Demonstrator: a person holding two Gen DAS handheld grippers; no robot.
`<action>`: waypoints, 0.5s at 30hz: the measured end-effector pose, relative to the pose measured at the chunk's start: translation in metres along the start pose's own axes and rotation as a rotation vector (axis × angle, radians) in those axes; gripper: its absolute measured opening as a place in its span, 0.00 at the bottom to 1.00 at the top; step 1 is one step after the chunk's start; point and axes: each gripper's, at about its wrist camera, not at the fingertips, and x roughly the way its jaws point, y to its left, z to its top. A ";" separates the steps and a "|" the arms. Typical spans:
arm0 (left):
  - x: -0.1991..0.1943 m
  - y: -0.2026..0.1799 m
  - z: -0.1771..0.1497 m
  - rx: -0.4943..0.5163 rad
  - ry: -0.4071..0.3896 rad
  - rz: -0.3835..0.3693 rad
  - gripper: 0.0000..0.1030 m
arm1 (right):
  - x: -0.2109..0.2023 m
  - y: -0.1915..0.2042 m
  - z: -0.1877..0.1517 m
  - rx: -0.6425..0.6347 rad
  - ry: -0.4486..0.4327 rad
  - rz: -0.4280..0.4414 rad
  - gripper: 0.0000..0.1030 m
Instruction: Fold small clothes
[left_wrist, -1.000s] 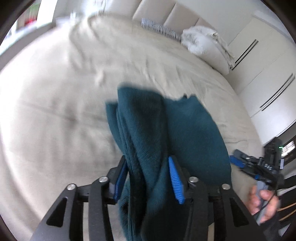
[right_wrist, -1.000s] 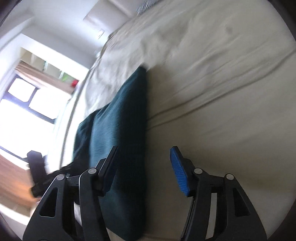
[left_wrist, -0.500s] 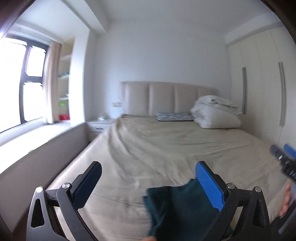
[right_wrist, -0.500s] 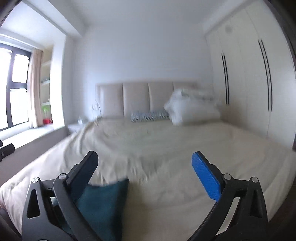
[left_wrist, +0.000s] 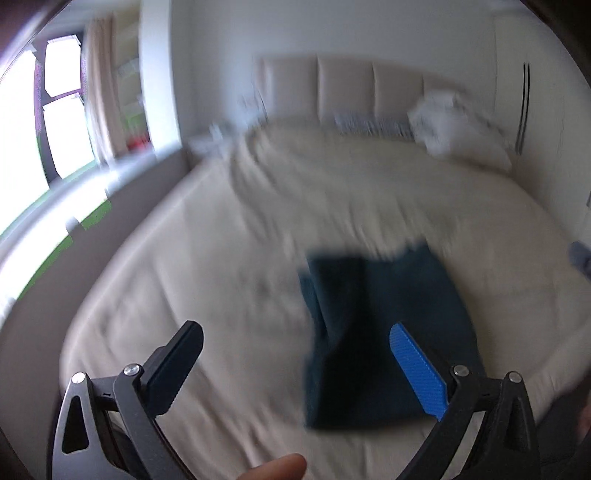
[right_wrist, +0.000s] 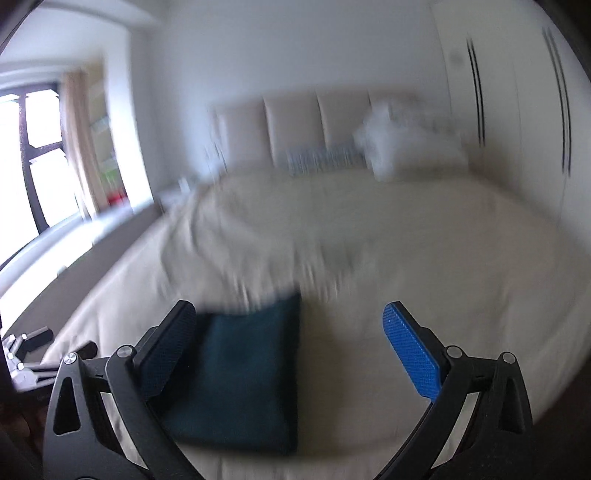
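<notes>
Both grippers stand wide apart and empty: the left gripper (left_wrist: 295, 365) has nothing between its jaws, and the right gripper (right_wrist: 291, 350) likewise, each having just been opening. The teal garment (left_wrist: 384, 332) lies folded and flat on the bed (left_wrist: 207, 266) near its front edge, released. That fold looks finished; next comes fetching another piece, though none shows. Motion blur smears the cloth's edges, and the fold's layers are hard to read.

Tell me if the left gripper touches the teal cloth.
Apart. The left wrist view shows the left gripper open above the cloth lying on the bed.
</notes>
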 end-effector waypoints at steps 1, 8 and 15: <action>0.012 -0.001 -0.008 -0.002 0.056 0.005 1.00 | 0.015 -0.002 -0.009 0.017 0.077 -0.003 1.00; 0.047 -0.003 -0.036 0.002 0.215 0.042 0.99 | 0.083 -0.009 -0.058 0.054 0.354 -0.019 1.00; 0.055 0.003 -0.033 -0.016 0.200 0.049 0.99 | 0.098 -0.013 -0.080 0.001 0.368 -0.038 1.00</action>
